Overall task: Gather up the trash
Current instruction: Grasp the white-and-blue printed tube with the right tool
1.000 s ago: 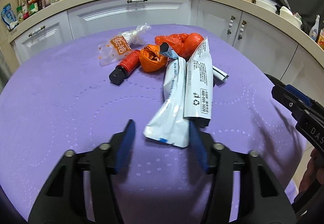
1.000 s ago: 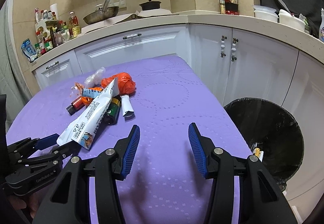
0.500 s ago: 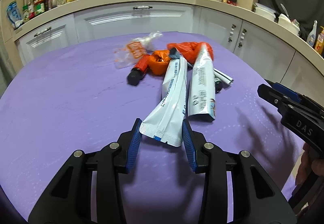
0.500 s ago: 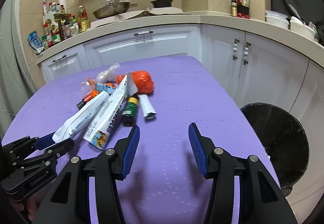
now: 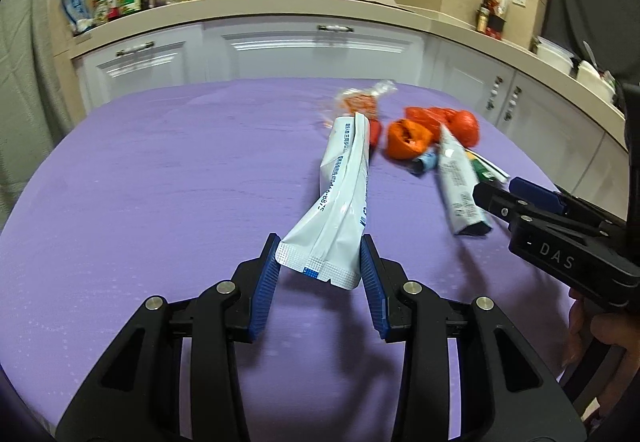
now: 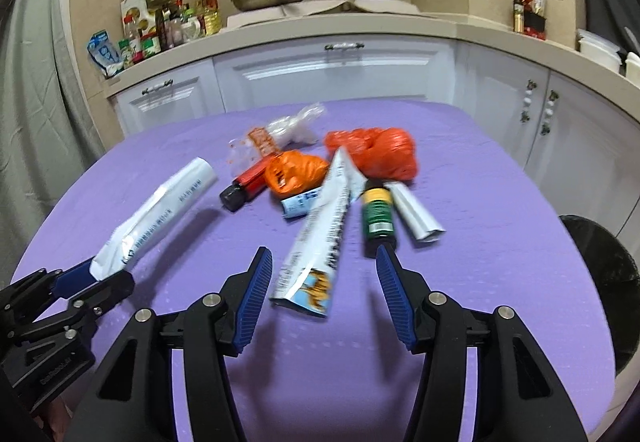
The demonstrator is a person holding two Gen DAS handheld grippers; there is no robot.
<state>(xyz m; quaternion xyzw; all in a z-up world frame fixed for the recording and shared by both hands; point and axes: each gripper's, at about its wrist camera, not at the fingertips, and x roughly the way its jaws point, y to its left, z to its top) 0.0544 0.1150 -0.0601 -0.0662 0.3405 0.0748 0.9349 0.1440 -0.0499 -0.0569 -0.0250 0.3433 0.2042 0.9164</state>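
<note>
My left gripper (image 5: 320,242) is shut on the near end of a long white pouch (image 5: 344,178), both blue pads touching its edges. In the right wrist view that pouch (image 6: 160,218) sticks up from the left gripper (image 6: 96,278), lifted off the purple table (image 6: 480,282). My right gripper (image 6: 324,254) has its jaws opening. The printed end of a second white pouch (image 6: 324,234) lies between them, and the pads do not touch it. Behind lie two orange bags (image 6: 372,154), a red bottle (image 6: 246,186) and a green-labelled bottle (image 6: 376,214).
A clear wrapper (image 6: 280,130) and a small white packet (image 6: 412,210) lie with the pile. A black-lined bin (image 6: 600,274) stands on the floor past the table's right edge. White cabinets and a cluttered counter (image 6: 320,26) run behind the table.
The left gripper closed on the white pouch and pulled it left, away from the second pouch and pile. The right gripper swung from the bin side to the pile and widened its jaws.
</note>
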